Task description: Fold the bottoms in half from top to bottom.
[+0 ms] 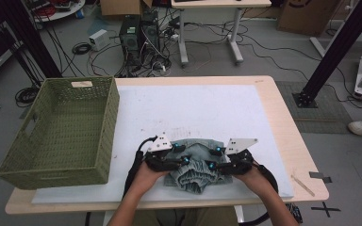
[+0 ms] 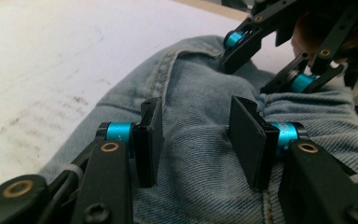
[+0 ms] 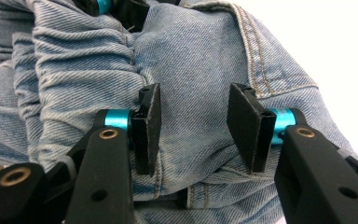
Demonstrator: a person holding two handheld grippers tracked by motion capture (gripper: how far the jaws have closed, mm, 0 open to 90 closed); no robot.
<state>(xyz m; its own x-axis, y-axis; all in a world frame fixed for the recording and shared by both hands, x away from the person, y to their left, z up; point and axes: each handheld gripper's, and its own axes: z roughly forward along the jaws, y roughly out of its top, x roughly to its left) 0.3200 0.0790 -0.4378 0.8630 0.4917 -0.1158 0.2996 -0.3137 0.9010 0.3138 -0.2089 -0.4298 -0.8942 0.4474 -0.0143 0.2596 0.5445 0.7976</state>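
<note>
A crumpled light-blue denim garment (image 1: pixel 194 178) with a gathered waistband lies on the white mat near the table's front edge. My left gripper (image 1: pixel 183 154) comes onto it from the left, my right gripper (image 1: pixel 213 158) from the right, the tips close together. In the left gripper view, a bulge of denim (image 2: pixel 196 140) fills the gap in my left gripper (image 2: pixel 198 140), and both pads press on it. The right gripper (image 2: pixel 256 65) shows beyond, on the same cloth. In the right gripper view, my right gripper (image 3: pixel 193 126) pinches a fold of denim (image 3: pixel 191 74) beside a stitched seam.
A green woven basket (image 1: pixel 52 176) stands at the table's left, with nothing visible inside it. The white mat (image 1: pixel 193 108) stretches bare behind the garment. A wooden stick (image 1: pixel 302 184) lies near the right front corner. Computers and cables sit on the floor beyond the table.
</note>
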